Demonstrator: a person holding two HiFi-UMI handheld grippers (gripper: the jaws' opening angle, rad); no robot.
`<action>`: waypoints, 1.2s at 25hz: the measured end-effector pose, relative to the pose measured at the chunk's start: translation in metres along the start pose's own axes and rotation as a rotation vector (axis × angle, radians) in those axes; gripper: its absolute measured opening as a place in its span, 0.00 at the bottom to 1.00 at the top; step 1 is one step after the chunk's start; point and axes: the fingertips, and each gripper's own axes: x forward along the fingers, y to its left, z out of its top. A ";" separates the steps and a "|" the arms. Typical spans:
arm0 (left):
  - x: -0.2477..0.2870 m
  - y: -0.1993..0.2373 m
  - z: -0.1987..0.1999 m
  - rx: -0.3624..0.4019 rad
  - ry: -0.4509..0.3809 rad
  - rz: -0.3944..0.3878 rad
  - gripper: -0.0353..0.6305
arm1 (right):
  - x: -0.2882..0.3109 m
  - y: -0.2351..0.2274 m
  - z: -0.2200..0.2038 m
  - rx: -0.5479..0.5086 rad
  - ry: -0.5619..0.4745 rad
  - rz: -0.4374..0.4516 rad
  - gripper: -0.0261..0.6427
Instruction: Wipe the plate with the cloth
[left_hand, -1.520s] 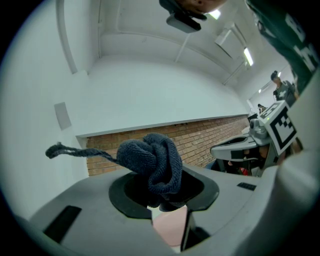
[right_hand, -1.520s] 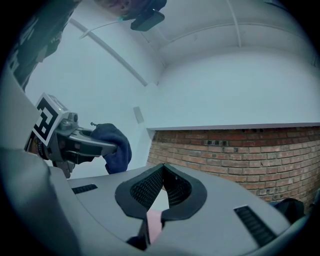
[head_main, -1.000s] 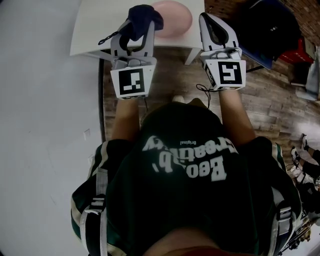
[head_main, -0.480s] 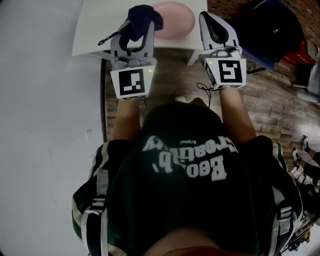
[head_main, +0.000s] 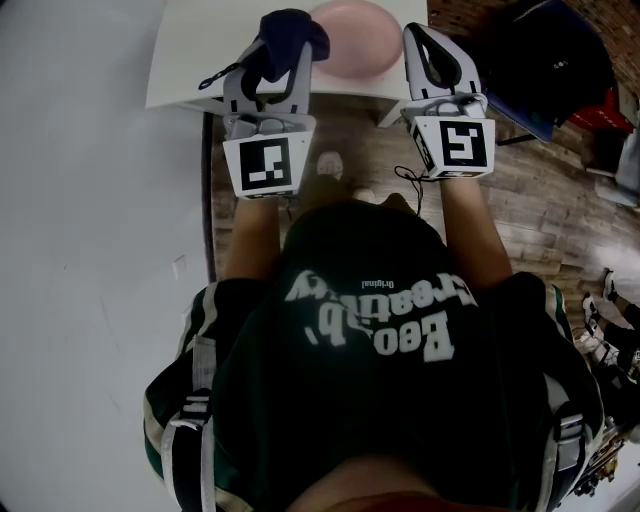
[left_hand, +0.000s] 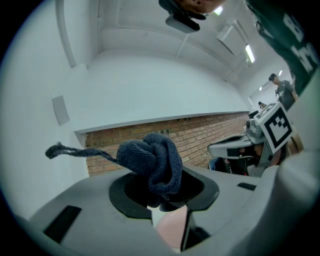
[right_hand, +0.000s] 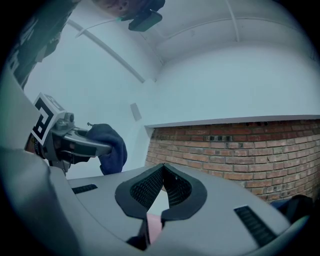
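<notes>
The left gripper (left_hand: 162, 195) pinches the bunched dark-blue cloth (left_hand: 152, 160). To its right, the right gripper (right_hand: 161, 185) has its jaws pressed together on nothing — the pink plate (head_main: 352, 35) lies just beyond, between both tips, on a white table (head_main: 200, 55)

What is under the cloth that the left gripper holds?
The pink plate on the white table lies below the cloth; pink shows between the left gripper's jaws. The cloth covers the plate's left edge, so whether they touch cannot be seen.
</notes>
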 end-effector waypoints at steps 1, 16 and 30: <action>0.003 0.003 -0.002 -0.005 0.001 -0.005 0.24 | 0.004 0.000 0.000 -0.004 0.003 -0.005 0.03; 0.100 0.047 0.027 0.008 -0.023 -0.186 0.24 | 0.076 -0.045 0.022 0.009 0.043 -0.170 0.03; 0.124 0.047 0.024 -0.014 -0.056 -0.315 0.25 | 0.084 -0.050 0.013 0.003 0.084 -0.246 0.03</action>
